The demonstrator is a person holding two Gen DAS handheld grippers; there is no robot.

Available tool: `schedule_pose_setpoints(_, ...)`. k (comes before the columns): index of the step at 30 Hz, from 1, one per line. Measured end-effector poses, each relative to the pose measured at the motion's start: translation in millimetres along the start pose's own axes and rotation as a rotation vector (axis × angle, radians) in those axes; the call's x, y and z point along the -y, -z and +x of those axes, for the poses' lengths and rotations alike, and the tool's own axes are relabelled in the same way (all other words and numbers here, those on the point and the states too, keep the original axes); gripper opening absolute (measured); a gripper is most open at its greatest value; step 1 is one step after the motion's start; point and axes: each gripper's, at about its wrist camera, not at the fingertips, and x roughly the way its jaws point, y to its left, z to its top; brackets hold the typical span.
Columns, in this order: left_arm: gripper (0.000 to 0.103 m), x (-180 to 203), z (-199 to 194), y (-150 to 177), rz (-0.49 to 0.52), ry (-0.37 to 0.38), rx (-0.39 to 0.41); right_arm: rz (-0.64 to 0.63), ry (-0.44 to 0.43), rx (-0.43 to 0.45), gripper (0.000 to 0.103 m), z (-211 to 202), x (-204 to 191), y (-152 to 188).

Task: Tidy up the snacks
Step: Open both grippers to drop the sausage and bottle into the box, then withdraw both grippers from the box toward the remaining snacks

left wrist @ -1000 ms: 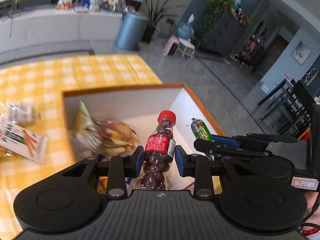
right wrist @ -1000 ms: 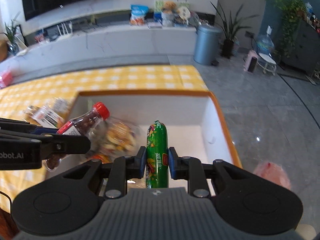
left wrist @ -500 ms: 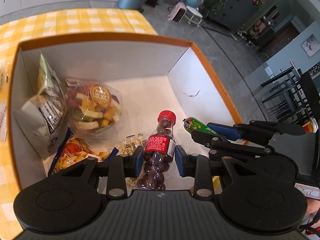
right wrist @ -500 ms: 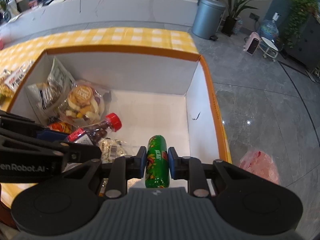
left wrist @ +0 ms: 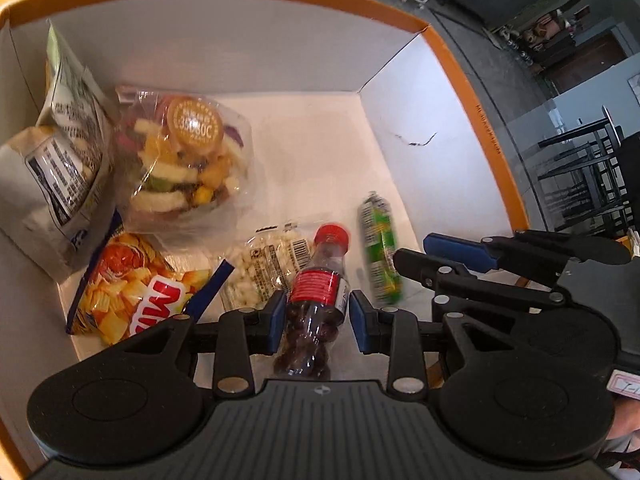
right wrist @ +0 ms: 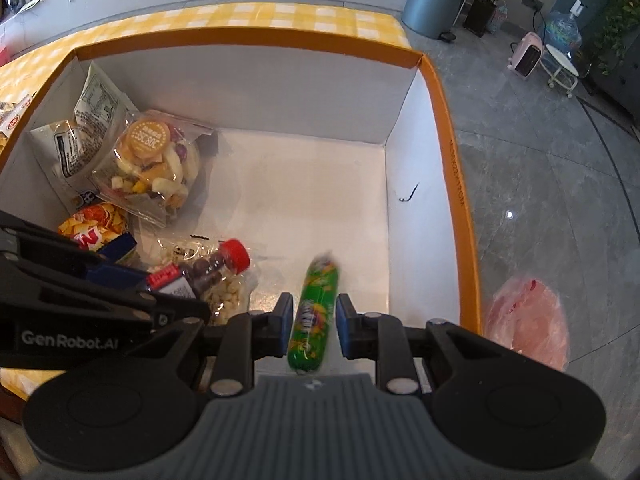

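Left gripper (left wrist: 316, 316) clamps red-capped bottle (left wrist: 316, 292); right gripper (right wrist: 313, 316) pinches green candy tube (right wrist: 314, 312). Both angled down into orange-rimmed box (right wrist: 456, 184), likely aiming at bare floor beside chips bag (left wrist: 132, 284).

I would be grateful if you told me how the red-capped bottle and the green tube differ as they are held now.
The red-capped bottle is clear with dark round sweets and a red label; the green tube is opaque printed wrapper. The bottle has a screw cap; the tube has none. The bottle sits in the left hand-held gripper, the tube in the right hand-held gripper. Both are clamped over the orange-rimmed box.
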Motion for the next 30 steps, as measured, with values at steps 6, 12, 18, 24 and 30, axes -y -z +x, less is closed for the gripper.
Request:
schedule_pose_setpoints(6, 0.041, 0.5, -3.5, -1.4, -0.001, -0.011, -0.002, 0.018, -0.008, -0.022, 0.022, 0.8, 1.3, -2.1)
schedule_pose_setpoints(12, 0.07, -5.6, -15.4, 1.2, -0.032, -0.032, 0.037, 0.023, 0.033, 0.005, 0.043, -9.6, 3.6, -1.3)
schedule_pose_setpoints(18, 0.077, -6.0, -40.4, 5.2, -0.044, -0.012, 0.114, 0.011, 0.082, 0.071, 0.06, -28.8, 1.4, -0.6)
schedule_pose_setpoints(24, 0.077, -1.4, -64.9, 16.5, -0.007, -0.039, 0.2, -0.07, 0.124, 0.149, 0.066, -50.9, -17.4, 4.5)
schedule_pose_setpoints(30, 0.077, 9.5, -110.3, 40.9, 0.11, -0.119, 0.416, -0.057, 0.116, 0.247, 0.066, -78.7, -28.3, 10.5)
